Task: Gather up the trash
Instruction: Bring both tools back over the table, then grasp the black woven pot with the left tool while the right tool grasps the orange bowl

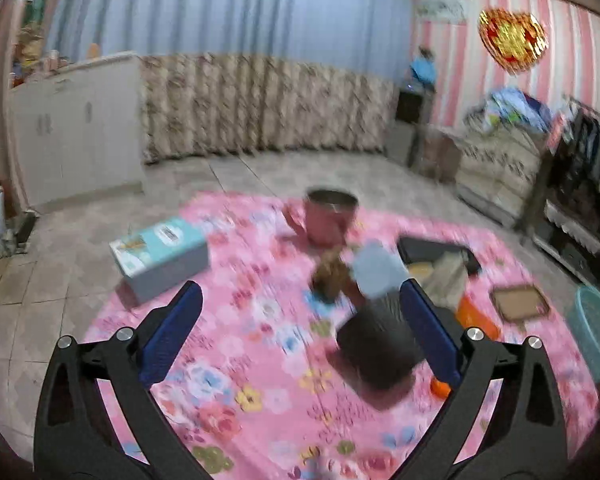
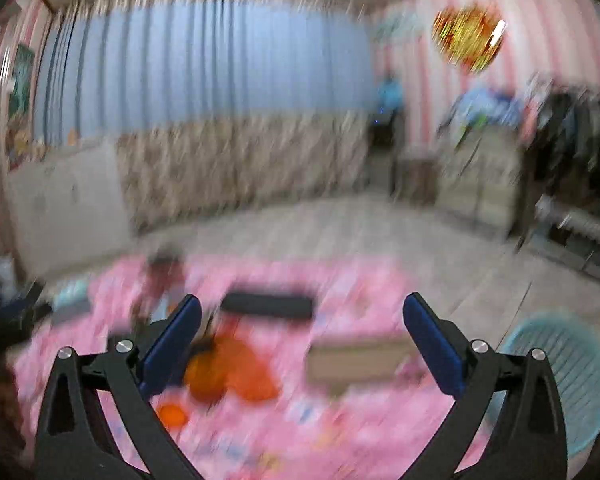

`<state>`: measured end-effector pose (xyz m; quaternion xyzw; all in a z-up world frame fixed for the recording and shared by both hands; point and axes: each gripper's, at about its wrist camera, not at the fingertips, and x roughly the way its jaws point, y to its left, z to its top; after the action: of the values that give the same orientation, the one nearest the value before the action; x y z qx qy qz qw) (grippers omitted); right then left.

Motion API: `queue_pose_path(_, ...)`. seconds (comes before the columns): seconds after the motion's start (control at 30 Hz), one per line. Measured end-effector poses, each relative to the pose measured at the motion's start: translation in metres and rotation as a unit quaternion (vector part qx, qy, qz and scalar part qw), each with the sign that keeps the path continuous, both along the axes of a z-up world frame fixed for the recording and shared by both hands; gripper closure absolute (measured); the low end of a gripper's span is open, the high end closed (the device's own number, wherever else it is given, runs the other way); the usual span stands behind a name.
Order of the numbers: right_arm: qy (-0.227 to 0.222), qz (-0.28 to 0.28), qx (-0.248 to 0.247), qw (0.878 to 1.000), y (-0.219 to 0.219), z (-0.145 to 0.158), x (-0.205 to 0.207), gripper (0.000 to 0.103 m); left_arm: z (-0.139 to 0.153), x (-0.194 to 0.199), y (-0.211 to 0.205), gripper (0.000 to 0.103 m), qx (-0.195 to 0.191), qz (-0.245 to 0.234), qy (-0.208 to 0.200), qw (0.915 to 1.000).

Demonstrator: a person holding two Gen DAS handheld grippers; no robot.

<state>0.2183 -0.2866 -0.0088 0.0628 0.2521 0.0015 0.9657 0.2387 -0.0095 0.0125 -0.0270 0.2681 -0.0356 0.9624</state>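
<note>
**A:** Status on trash collection?

**B:** Barely started, by my read. Both grippers are empty. Left gripper [image 1: 300, 316]: jaws wide apart, nothing between the pads. Right gripper [image 2: 302, 332]: same, spread wide, holding nothing. I'm above the pink floral mat [image 1: 260, 380] with both.

**A:** Where's the trash?

**B:** All on the mat. From the left wrist view: teal carton [image 1: 160, 256] at the mat's left edge, brown crumpled clump [image 1: 330, 276] mid-mat, pale blue piece [image 1: 376, 268] touching it, dark ribbed bag-like thing [image 1: 376, 344] just below those. Orange scraps [image 1: 476, 320] sit near the right finger. Flat cardboard piece [image 1: 520, 302] is further right. A black tray [image 1: 436, 252] behind holds some tan stuff; can't tell what.

**A:** Bin?

**B:** Teal slatted basket [image 2: 568, 376] off the mat's right edge, on the tile. I assume that's the target. Can't see enough of the inside to say whether anything's in it. There's also a pink pot [image 1: 330, 216] at the far side of the mat; could be a container, could be clutter.

**A:** Right cam usable?

**B:** Heavily smeared. I can make out the orange pile [image 2: 236, 372] by the left finger, cardboard [image 2: 360, 360] between the fingers, and the tray as a dark bar [image 2: 268, 306]. No fine detail.

**A:** Remaining?

**B:** Essentially everything. Cardboard looks like the closest pick for the right, the dark bag for the left.
</note>
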Motion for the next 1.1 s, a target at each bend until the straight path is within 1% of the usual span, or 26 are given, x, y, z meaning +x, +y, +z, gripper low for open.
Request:
queue_pose_path(0.03, 0.012, 0.013, 0.021, 1.0, 0.002, -0.005, 0.002, 0.004, -0.003, 0.001, -0.006, 0.008, 0.015, -0.004, 0.002, 0.9999)
queue_pose_path(0.07, 0.011, 0.023, 0.033, 0.999, 0.004, -0.006, 0.002, 0.004, -0.006, 0.001, -0.011, 0.008, 0.027, -0.01, 0.004, 0.9996)
queue_pose_path(0.1, 0.012, 0.023, 0.027, 0.999, 0.002, -0.006, 0.002, 0.004, -0.008, 0.002, -0.015, 0.007, 0.021, -0.02, 0.009, 0.9995)
queue_pose_path(0.17, 0.008, 0.011, -0.003, 1.0, 0.004, -0.003, 0.0, 0.004, -0.014, 0.006, -0.023, 0.007, -0.018, -0.044, 0.033, 0.9983)
queue_pose_path(0.2, 0.008, 0.007, -0.007, 1.0, 0.003, -0.002, 0.0, 0.004, -0.02, 0.005, -0.027, 0.007, -0.03, -0.059, 0.049, 0.9966)
queue_pose_path(0.23, 0.011, 0.01, -0.006, 1.0, 0.001, -0.005, 0.0, 0.004, -0.023, 0.006, -0.029, 0.007, -0.033, -0.064, 0.059, 0.9956)
queue_pose_path(0.3, 0.016, 0.021, 0.002, 1.0, -0.002, -0.004, -0.001, 0.004, -0.028, 0.007, -0.038, 0.007, -0.031, -0.049, 0.073, 0.9956)
queue_pose_path(0.4, 0.011, 0.013, -0.002, 1.0, -0.005, 0.0, 0.0, 0.004, -0.035, 0.011, -0.053, 0.007, -0.044, -0.041, 0.089, 0.9942)
queue_pose_path(0.43, 0.01, 0.009, -0.002, 1.0, -0.006, 0.002, 0.002, 0.004, -0.039, 0.013, -0.06, 0.007, -0.038, -0.04, 0.09, 0.9944)
queue_pose_path(0.47, 0.01, 0.005, -0.002, 1.0, -0.007, 0.003, 0.004, 0.004, -0.041, 0.014, -0.07, 0.007, -0.023, -0.044, 0.09, 0.9947)
queue_pose_path(0.5, 0.012, 0.003, -0.004, 1.0, -0.007, 0.003, 0.004, 0.004, -0.045, 0.015, -0.083, 0.007, 0.008, -0.047, 0.087, 0.995)
queue_pose_path(0.53, 0.014, 0.005, -0.007, 1.0, -0.007, 0.002, 0.003, 0.004, -0.048, 0.016, -0.093, 0.007, 0.032, -0.044, 0.086, 0.9949)
queue_pose_path(0.57, 0.012, 0.005, -0.007, 1.0, -0.008, 0.003, 0.001, 0.004, -0.052, 0.02, -0.1, 0.007, 0.044, -0.039, 0.088, 0.9944)
queue_pose_path(0.67, 0.011, 0.008, 0.003, 1.0, -0.01, 0.002, 0.002, 0.004, -0.065, 0.032, -0.104, 0.01, 0.054, -0.025, 0.115, 0.9916)
queue_pose_path(0.77, 0.019, 0.013, 0.008, 1.0, -0.008, -0.002, 0.005, 0.004, -0.073, 0.04, -0.106, 0.019, 0.082, -0.026, 0.126, 0.9884)
queue_pose_path(0.8, 0.026, 0.017, 0.003, 1.0, -0.006, -0.006, 0.007, 0.004, -0.075, 0.043, -0.103, 0.024, 0.092, -0.025, 0.131, 0.9868)
queue_pose_path(0.9, 0.04, 0.026, -0.018, 0.999, 0.006, -0.014, 0.011, 0.004, -0.076, 0.046, -0.091, 0.026, 0.068, -0.025, 0.138, 0.9878)
queue_pose_path(1.0, 0.051, 0.03, -0.027, 0.998, 0.016, -0.023, 0.016, 0.004, -0.072, 0.041, -0.087, 0.031, 0.054, -0.028, 0.135, 0.989)
queue_pose_path(1.07, 0.062, 0.04, -0.02, 0.997, 0.02, -0.029, 0.019, 0.004, -0.062, 0.033, -0.083, 0.033, 0.035, -0.042, 0.123, 0.9909)
queue_pose_path(1.1, 0.075, 0.051, -0.01, 0.996, 0.024, -0.035, 0.021, 0.004, -0.048, 0.025, -0.078, 0.033, 0.023, -0.052, 0.1, 0.9933)
